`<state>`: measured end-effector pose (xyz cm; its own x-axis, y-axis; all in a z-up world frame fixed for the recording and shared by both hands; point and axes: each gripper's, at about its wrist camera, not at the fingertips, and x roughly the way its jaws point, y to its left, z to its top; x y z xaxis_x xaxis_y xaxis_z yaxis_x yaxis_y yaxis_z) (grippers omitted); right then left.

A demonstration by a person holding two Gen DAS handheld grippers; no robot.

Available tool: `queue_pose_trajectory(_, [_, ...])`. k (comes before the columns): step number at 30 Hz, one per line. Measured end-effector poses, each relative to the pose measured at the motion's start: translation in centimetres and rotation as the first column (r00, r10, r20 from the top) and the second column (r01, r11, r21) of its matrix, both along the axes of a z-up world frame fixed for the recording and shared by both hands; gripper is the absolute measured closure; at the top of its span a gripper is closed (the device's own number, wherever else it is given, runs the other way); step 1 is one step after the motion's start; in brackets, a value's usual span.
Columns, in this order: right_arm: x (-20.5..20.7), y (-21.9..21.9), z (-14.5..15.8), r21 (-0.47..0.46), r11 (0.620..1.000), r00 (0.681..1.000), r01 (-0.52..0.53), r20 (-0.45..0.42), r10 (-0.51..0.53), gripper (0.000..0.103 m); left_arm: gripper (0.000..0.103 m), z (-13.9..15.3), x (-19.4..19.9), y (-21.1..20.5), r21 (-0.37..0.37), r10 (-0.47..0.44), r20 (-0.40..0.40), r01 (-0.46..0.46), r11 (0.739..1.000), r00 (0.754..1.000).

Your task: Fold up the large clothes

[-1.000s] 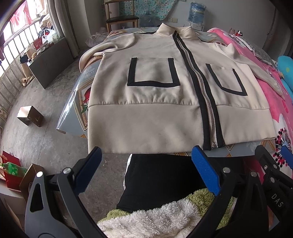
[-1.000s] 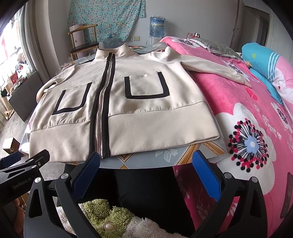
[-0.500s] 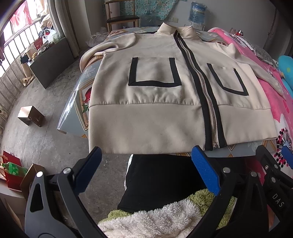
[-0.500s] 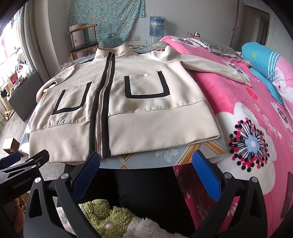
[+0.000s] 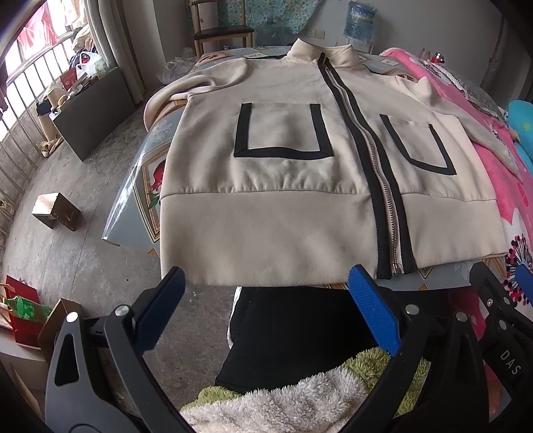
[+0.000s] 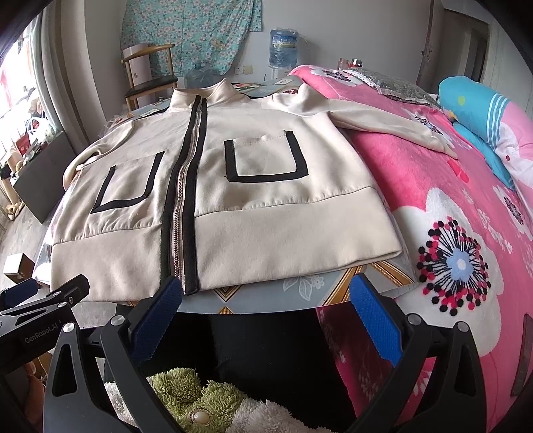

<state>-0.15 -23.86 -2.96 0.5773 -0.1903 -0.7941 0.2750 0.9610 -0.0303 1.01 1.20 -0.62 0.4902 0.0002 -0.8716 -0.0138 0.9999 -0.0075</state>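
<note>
Right now, in the left wrist view, the left hand-held gripper (image 5: 263,304) is hovering just off the near edge of the counter (image 5: 133,213), its blue-padded fingers (image 5: 373,309) spread wide and gripping nothing. A cream jacket (image 5: 276,200) is lying flat and zipped on the counter, collar toward the far edge and hem hanging slightly over the near edge. Its black-trimmed zipper (image 5: 369,156) is running from collar to hem, with a black-outlined pocket (image 5: 283,133) on either side. One sleeve is drooping over the counter's left edge. A small brown box (image 5: 56,211) is sitting on the concrete floor to the left, well apart from the counter, and a wooden chair (image 5: 223,31) is standing beyond the far edge. Part of the right hand-held gripper (image 5: 499,299) is showing at the right border.

Over in the right wrist view, the right hand-held gripper (image 6: 266,306) is hanging near the counter's near edge by the jacket's (image 6: 213,206) hem, its fingers (image 6: 374,314) likewise parted and empty. The jacket's other sleeve is stretching across onto a pink flowered blanket (image 6: 449,216) covering the bed just beside the counter's right edge. A blue water bottle (image 6: 283,46) is standing against the far wall, and the left gripper's tip is peeking in at the lower left
</note>
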Motion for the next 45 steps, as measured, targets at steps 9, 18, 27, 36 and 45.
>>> queue_pose_trajectory(9, [3.7, -0.3, 0.8, -0.02, 1.0, 1.0, 0.004, 0.022, -0.004, 0.005, 0.008, -0.4, 3.3, 0.5, 0.031, -0.011, 0.001, 0.011, 0.999, 1.0])
queue_pose_trajectory(18, [13.5, 0.3, -1.6, 0.03, 0.998, 0.996, -0.049, -0.067, 0.051, 0.005, 0.008, -1.9, 12.0, 0.8, 0.07, -0.064, -0.025, 0.065, 0.995, 0.998])
queue_pose_trajectory(27, [18.7, 0.6, -6.0, 0.071, 0.995, 0.979, -0.066, -0.19, 0.078, 0.005, 0.007, -4.6, 17.2, -0.1, 0.1, -0.098, -0.07, 0.105, 0.989, 0.993])
queue_pose_trajectory(36, [19.0, 0.6, -7.6, 0.1, 0.987, 0.962, -0.122, -0.235, 0.143, 0.005, 0.006, -5.3, 17.9, 1.2, -0.013, -0.094, -0.075, 0.093, 0.996, 0.993])
queue_pose_trajectory(45, [19.9, 0.3, -7.4, 0.13, 0.979, 0.922, -0.154, -0.337, 0.19, 0.005, 0.006, -5.3, 18.5, 1.1, -0.015, -0.108, -0.12, 0.107, 0.994, 0.987])
